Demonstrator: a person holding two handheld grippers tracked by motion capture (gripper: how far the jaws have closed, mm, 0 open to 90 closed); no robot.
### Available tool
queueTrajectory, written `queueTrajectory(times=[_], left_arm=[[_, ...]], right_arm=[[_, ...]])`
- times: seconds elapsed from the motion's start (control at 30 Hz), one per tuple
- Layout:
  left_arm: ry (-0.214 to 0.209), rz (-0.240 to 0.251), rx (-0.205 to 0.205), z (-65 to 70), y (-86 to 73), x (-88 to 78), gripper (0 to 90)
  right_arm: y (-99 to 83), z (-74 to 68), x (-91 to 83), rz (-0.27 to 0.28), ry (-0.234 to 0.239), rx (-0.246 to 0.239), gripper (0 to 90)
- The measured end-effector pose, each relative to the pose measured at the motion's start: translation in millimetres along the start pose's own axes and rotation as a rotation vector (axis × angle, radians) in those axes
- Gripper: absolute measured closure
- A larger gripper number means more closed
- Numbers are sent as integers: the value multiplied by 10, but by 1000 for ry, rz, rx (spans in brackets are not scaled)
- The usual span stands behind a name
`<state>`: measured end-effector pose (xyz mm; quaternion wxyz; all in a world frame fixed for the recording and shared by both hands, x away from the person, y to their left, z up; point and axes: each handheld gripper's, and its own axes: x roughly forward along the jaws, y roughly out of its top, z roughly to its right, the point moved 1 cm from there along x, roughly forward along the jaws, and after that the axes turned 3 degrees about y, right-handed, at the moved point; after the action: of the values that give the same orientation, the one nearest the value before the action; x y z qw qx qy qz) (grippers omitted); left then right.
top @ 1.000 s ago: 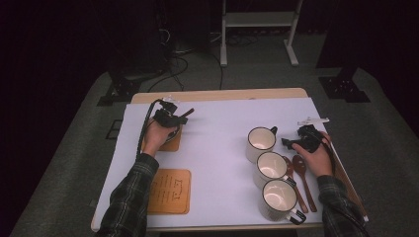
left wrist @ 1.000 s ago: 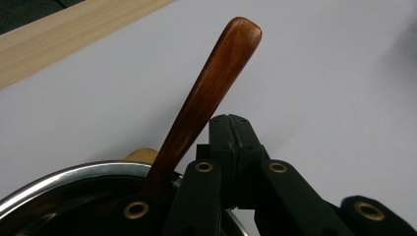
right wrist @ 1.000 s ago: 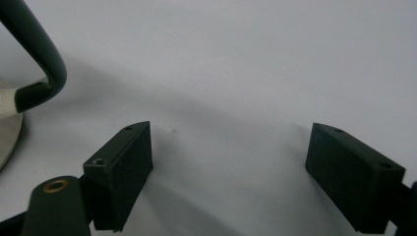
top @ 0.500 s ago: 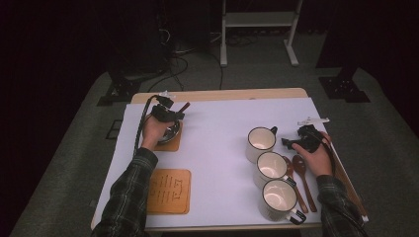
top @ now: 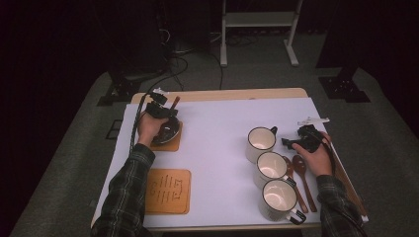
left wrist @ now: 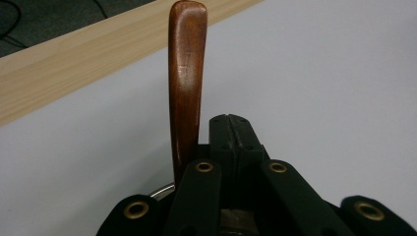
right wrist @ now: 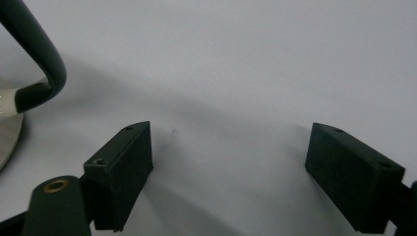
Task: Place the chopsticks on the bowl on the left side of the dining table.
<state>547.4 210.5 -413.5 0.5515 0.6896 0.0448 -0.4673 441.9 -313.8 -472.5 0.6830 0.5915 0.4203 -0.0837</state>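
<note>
Wooden and dark brown, the spoon handle (left wrist: 184, 83) rises just beside the closed jaws of the left gripper (left wrist: 229, 120). The jaw tips are pressed flat together with nothing between them at the tip. Lower down the handle slips behind the left jaw, so I cannot tell whether it is pinched there or only leaning against it. A sliver of metal rim (left wrist: 162, 191) shows under the gripper. In the high view the spoon (top: 175, 101) stands in what looks like a dark cup (top: 168, 132) on the far coaster (top: 170, 146), at the far left of the white table cover (top: 217, 123), with the left hand (top: 149, 126) cupped over it. Over the last second that hand has slid a little across the coaster, and the handle, which leaned out to the right, now stands nearer upright. By my judgement the spoon is being settled into the cup, so this place setting is close to done. A second, bare coaster (top: 168, 191) lies near left, probably waiting for its own cup. Well apart on the right, three white mugs (top: 271, 168) run in a row from far to near, with two more wooden spoons (top: 301, 173) just right of them. The right gripper (top: 292, 142) has kept still beside the farthest mug, its jaws spread wide and empty over the cover, that mug's dark handle (right wrist: 44, 64) just off its left jaw.
</note>
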Motion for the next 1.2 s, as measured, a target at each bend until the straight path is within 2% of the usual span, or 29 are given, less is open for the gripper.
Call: queueTrajectory(times=[0.67,0.97,1.0,1.2], left_arm=[[46,17,-57,-260,-80,-152,900],[60,17,-58,-302,-106,-191,900],[69,15,-67,-307,-108,-197,900],[68,20,-72,-334,-127,-220,900]], right_arm=[[0,0,0,0,1,1,163],[0,0,0,0,0,0,163],[0,0,0,0,1,1,163],[0,0,0,0,0,0,163]])
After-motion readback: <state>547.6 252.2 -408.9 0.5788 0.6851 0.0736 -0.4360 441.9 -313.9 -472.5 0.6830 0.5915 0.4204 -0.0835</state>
